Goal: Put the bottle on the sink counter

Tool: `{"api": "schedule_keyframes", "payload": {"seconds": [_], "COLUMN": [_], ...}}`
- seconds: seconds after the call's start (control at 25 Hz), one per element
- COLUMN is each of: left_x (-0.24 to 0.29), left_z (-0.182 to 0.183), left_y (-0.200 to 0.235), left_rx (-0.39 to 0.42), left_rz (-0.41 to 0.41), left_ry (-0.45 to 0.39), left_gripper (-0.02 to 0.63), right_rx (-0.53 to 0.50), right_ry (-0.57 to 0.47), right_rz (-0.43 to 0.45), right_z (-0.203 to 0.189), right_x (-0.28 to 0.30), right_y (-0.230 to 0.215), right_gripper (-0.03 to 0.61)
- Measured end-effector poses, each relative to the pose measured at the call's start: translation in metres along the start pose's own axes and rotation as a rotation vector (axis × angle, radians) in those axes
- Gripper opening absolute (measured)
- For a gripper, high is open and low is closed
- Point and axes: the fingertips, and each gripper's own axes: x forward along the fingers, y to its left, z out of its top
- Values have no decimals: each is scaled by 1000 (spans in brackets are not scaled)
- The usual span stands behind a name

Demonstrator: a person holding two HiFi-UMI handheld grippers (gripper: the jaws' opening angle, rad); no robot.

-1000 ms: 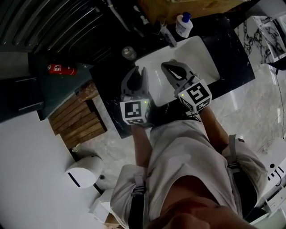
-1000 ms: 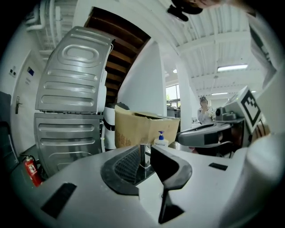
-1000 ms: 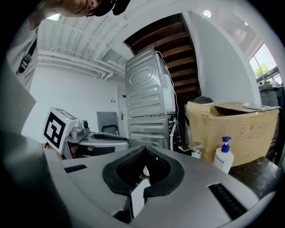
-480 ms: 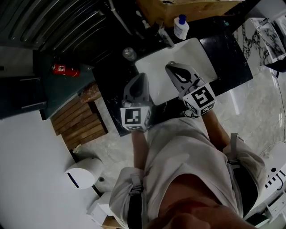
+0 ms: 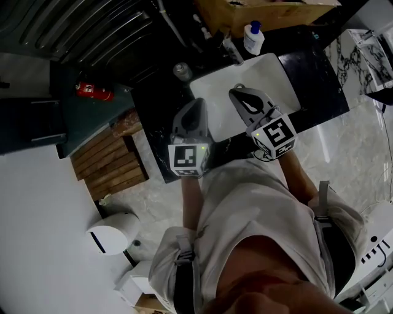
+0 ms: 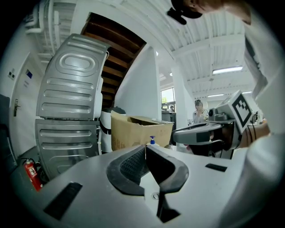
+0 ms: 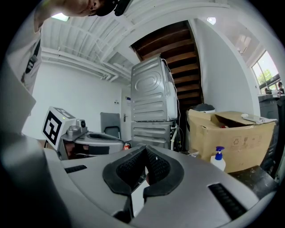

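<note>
Bottle (image 5: 253, 38) stands on the dark worktop (image 5: 319, 67) behind the sink (image 5: 273, 73), beside a box (image 5: 270, 12), while the left tool (image 5: 198, 104) and right tool (image 5: 234, 93) hover over it, both pinched closed and empty, likely since nothing needs carrying.

Quick log from my head view: red fire extinguisher (image 5: 94, 91) at 10 o'clock. Cardboard box (image 5: 270, 13) at 1 o'clock, its top open. Wooden slat panel (image 5: 110, 164) at 9 o'clock, with pale marble floor (image 5: 350, 135) beside it and again out at 3 o'clock. White round unit (image 5: 112, 232) at 8 o'clock, and I can't tell what it is. In the left gripper view I see grey ribbed metal panels (image 6: 71, 111) stacked one over the other at 9 o'clock. Brown wooden stairs (image 6: 118, 53) show above them at 11 o'clock.
</note>
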Motion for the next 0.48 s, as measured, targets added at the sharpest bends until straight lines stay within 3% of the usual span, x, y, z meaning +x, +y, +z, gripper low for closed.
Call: {"api": "schedule_keyframes", "payload": {"seconds": [0.48], "left_x": [-3], "left_z": [-12], "left_y": [-2], "left_rx": [-11], "left_rz": [7], "left_ry": [27], "left_gripper": [6], "right_rx": [6], "right_ry": [13], "right_rz": [15], "right_z": [-7], "right_x": [-1], "right_y": [8], "right_gripper": [-3]}}
